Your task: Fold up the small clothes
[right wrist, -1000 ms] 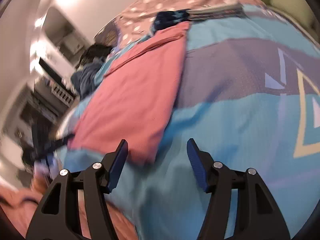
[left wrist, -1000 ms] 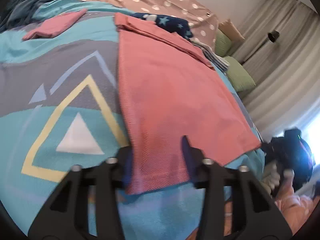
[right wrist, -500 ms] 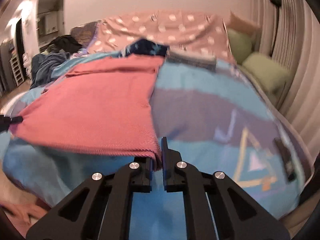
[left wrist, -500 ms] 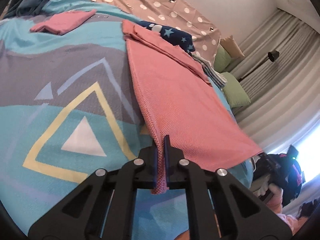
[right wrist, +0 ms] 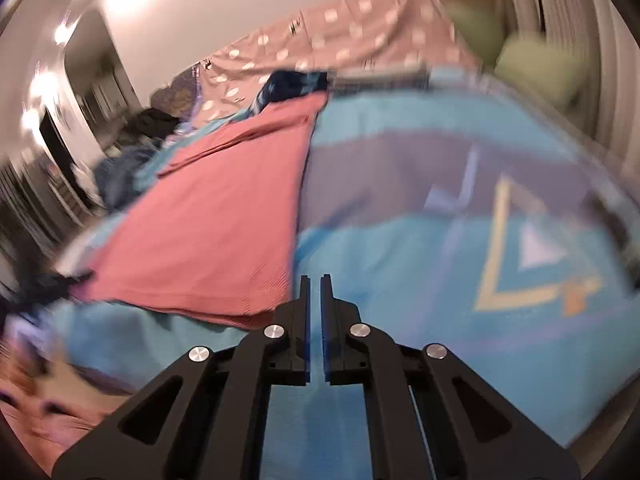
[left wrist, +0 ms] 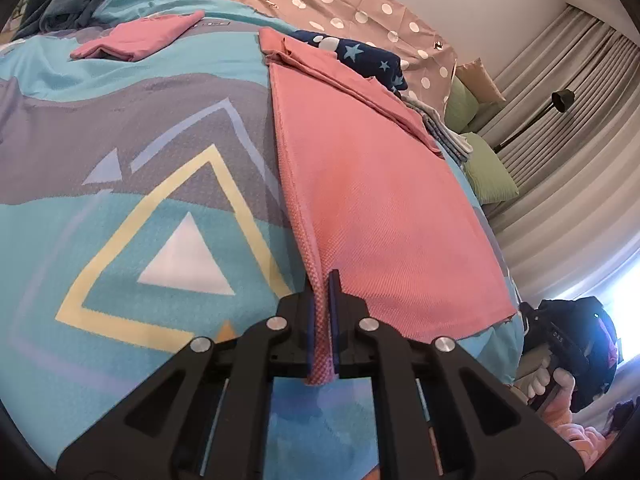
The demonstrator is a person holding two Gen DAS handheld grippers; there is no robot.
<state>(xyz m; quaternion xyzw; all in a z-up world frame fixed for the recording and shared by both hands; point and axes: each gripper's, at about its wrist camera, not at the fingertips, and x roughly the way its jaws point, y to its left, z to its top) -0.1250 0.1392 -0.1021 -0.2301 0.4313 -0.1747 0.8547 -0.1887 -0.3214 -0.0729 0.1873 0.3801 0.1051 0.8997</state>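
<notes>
Fold barely begun: the pink cloth (left wrist: 380,200) lies flat on the bed (left wrist: 120,128), the left tool (left wrist: 322,320) clamped on its near corner, the right tool (right wrist: 315,320) closed on nothing (one pink piece (left wrist: 140,38) already folded).

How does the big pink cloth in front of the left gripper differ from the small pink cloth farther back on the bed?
The big pink cloth lies spread out flat, while the small pink cloth is folded into a compact bundle. The big pink cloth covers far more of the bedspread than the small one. The left gripper pinches the big cloth's near corner; nothing touches the small one. Both are the same pink and lie on the bedspread.
</notes>
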